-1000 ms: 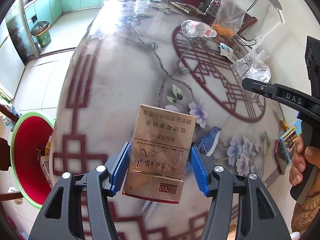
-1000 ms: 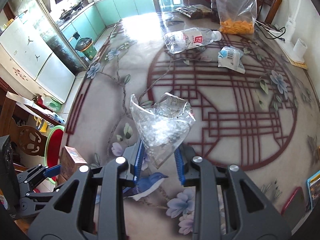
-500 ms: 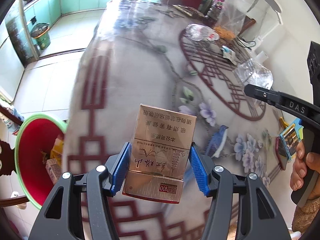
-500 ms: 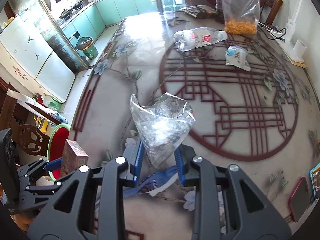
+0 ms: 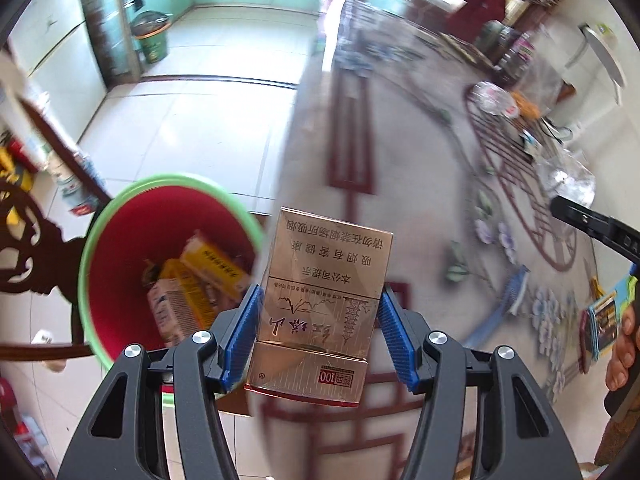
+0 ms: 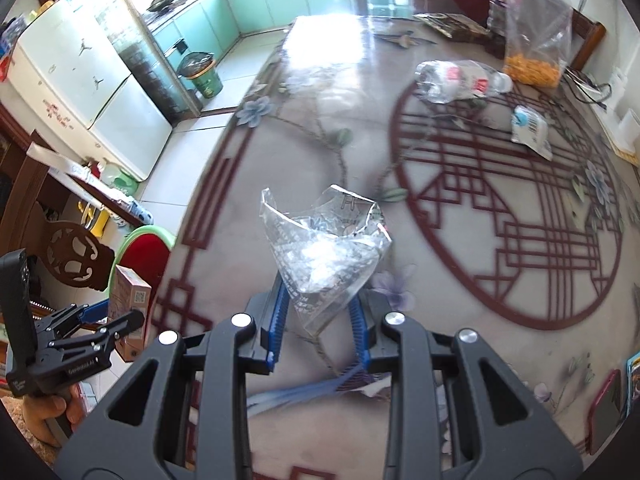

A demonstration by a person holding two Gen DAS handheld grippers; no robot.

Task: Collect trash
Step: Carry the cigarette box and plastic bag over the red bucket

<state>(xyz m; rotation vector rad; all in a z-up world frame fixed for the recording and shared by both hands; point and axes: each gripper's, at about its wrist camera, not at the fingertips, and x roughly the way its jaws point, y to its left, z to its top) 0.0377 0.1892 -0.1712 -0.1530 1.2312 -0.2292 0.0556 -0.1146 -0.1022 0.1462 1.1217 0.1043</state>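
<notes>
My left gripper (image 5: 320, 336) is shut on a gold cigarette pack (image 5: 324, 300) and holds it over the table's left edge, just right of a red bin with a green rim (image 5: 120, 216) on the floor; boxes lie inside the bin. The left gripper and pack (image 6: 128, 300) also show in the right wrist view, beside the bin (image 6: 140, 240). My right gripper (image 6: 318, 332) is shut on a crumpled clear plastic wrapper (image 6: 324, 256) above the table. A clear plastic bottle (image 6: 456, 80) and a small white-blue packet (image 6: 532, 132) lie far on the table.
The patterned table (image 6: 480, 220) has a bag with orange snacks (image 6: 536, 32) at the back and a red phone (image 6: 608, 412) at the right edge. A carved wooden chair (image 5: 24, 248) stands left of the bin. A green bucket (image 5: 150, 40) stands on the tiled floor.
My left gripper has swung left with the pack, from over the table to its left edge by the red bin. My right gripper with the wrapper has also shifted left.
</notes>
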